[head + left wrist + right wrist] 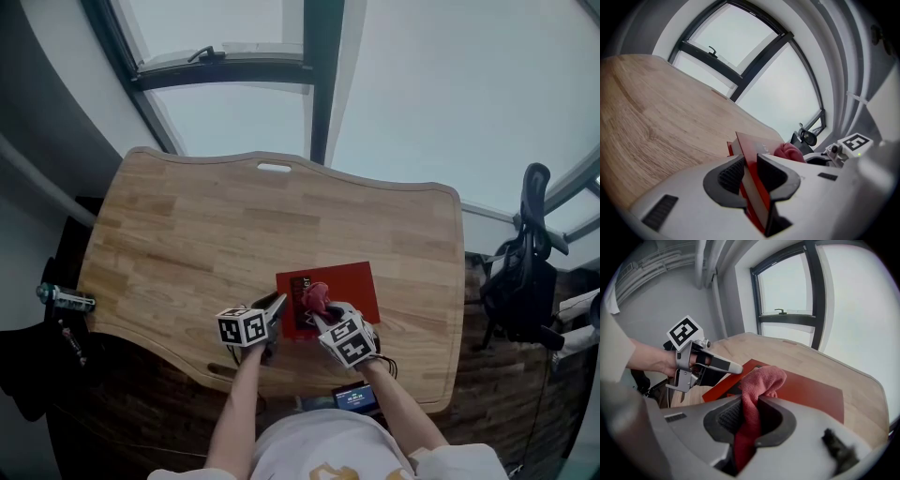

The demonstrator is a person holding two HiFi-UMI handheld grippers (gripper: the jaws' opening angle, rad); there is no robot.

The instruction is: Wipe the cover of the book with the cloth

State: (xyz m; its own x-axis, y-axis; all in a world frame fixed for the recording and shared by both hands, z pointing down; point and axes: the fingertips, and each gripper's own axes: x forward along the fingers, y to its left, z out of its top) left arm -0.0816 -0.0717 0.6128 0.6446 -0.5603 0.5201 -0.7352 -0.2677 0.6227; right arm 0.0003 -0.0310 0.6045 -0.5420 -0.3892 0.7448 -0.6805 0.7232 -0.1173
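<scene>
left gripper (277,305) clamping on the book (345,279) at its 9 o'clock edge, red cover and pages sitting pinched between the pads (732,175); book lying on the wooden table (187,234), just off centre toward 4 o'clock; pink cloth (315,296) bunching over the cover's 8 o'clock area, can't tell if touching; right gripper (319,317) squeezing the cloth between closed jaws, just beside the left one

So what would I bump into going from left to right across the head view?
A bottle → left gripper → red book → black chair. The cloth and right gripper overlap the book, so they're left out.
</scene>
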